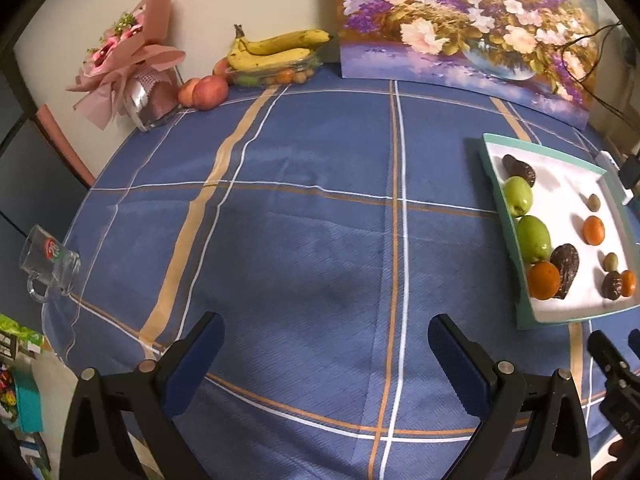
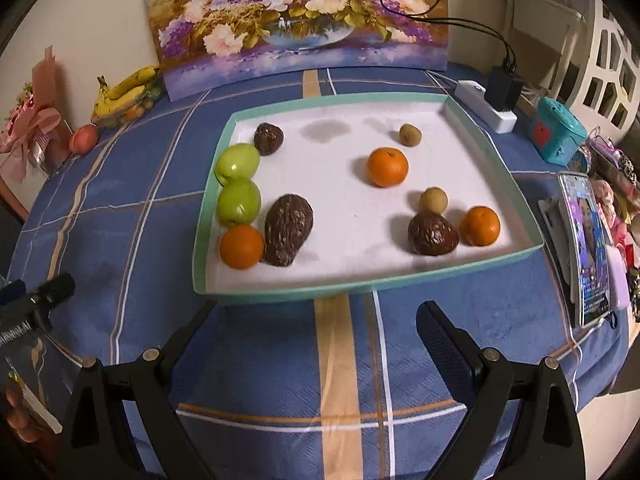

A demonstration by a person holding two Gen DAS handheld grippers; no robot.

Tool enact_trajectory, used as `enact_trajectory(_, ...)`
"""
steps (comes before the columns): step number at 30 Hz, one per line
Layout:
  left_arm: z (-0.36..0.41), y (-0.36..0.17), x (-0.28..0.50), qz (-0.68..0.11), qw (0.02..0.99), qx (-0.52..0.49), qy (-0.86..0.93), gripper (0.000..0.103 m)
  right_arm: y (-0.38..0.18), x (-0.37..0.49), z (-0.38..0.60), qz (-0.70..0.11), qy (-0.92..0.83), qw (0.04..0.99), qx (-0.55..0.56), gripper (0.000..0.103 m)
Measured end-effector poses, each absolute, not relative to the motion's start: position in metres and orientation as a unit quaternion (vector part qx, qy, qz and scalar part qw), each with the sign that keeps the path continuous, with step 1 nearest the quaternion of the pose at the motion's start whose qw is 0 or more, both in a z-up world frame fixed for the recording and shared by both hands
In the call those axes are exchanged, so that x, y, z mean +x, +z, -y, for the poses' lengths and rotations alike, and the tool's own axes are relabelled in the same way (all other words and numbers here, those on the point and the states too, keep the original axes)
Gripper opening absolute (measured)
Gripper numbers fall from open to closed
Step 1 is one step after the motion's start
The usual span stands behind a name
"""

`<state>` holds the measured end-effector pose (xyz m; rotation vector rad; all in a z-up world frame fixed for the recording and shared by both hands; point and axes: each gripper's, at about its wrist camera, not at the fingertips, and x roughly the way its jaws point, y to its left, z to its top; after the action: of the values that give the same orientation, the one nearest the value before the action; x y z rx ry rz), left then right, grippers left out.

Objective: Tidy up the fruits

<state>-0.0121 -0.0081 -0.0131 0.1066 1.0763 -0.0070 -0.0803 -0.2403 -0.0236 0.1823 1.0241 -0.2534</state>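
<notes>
A: Nearest first, what are the grippers doing?

B: The left gripper (image 1: 324, 344) has its fingers spread wide with nothing between them, over bare blue checked cloth on the counter (image 1: 304, 216). The right gripper (image 2: 316, 332) is the same: fingers wide apart, empty, just short of the near rim of the tray (image 2: 280, 294).

A: And the fruit?

B: In the right wrist view the teal-rimmed white tray sits at twelve o'clock of the fingers. Along its near edge, at about eleven, an orange (image 2: 241, 246) touches a dark wrinkled avocado (image 2: 287, 235). At one o'clock a second avocado (image 2: 432, 235) lies beside another orange (image 2: 480, 226), with a small tan fruit (image 2: 433, 200) just behind it.

A: Further in?

B: Two green apples (image 2: 238, 184) sit one behind the other against the left wall. A third orange (image 2: 387, 167) is near the middle, a smaller dark fruit (image 2: 269, 138) toward the far left corner, and another small tan fruit (image 2: 410, 135) far right.

A: Beyond the tray?

B: In the left wrist view, at eleven o'clock by the wall, bananas (image 1: 276, 50) lie on a clear container, with peaches (image 1: 204, 92) beside it. A flower painting (image 1: 464, 28) leans at the back.
</notes>
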Motion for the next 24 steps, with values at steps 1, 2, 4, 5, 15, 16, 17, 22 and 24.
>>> enact_trajectory(1,0.0074,-0.0135,-0.0119,-0.513,0.857,0.050,-0.004,0.103,-0.0237,-0.0807,0.2418,-0.488,-0.124,0.859,0.088,0.097)
enact_trajectory(2,0.0072,-0.0136,-0.0119,-0.514,0.856,0.049,-0.006,0.103,-0.0236,-0.0805,0.2427,-0.488,-0.126,0.859,0.089,0.097)
enact_trajectory(4,0.0068,-0.0130,-0.0121,-0.515,0.856,0.048,-0.009,0.103,-0.0233,-0.0803,0.2444,-0.487,-0.130,0.859,0.092,0.097)
enact_trajectory(5,0.0068,-0.0129,-0.0120,-0.515,0.856,0.049,-0.009,0.103,-0.0232,-0.0798,0.2447,-0.487,-0.131,0.859,0.091,0.097)
enact_trajectory(15,0.0062,-0.0152,-0.0094,-0.523,0.850,0.059,-0.006,0.103,-0.0205,-0.0754,0.2396,-0.486,-0.126,0.861,0.079,0.097)
enact_trajectory(16,0.0060,-0.0155,-0.0089,-0.525,0.849,0.060,-0.005,0.103,-0.0200,-0.0752,0.2391,-0.485,-0.126,0.862,0.079,0.097)
enact_trajectory(17,0.0060,-0.0160,-0.0085,-0.527,0.848,0.062,-0.003,0.103,-0.0195,-0.0750,0.2388,-0.484,-0.126,0.862,0.078,0.097)
enact_trajectory(22,0.0078,-0.0175,-0.0084,-0.531,0.845,0.068,-0.001,0.103,-0.0181,-0.0746,0.2383,-0.482,-0.126,0.863,0.078,0.097)
enact_trajectory(24,0.0084,-0.0177,-0.0085,-0.532,0.844,0.070,-0.001,0.103,-0.0174,-0.0746,0.2389,-0.481,-0.127,0.864,0.078,0.097)
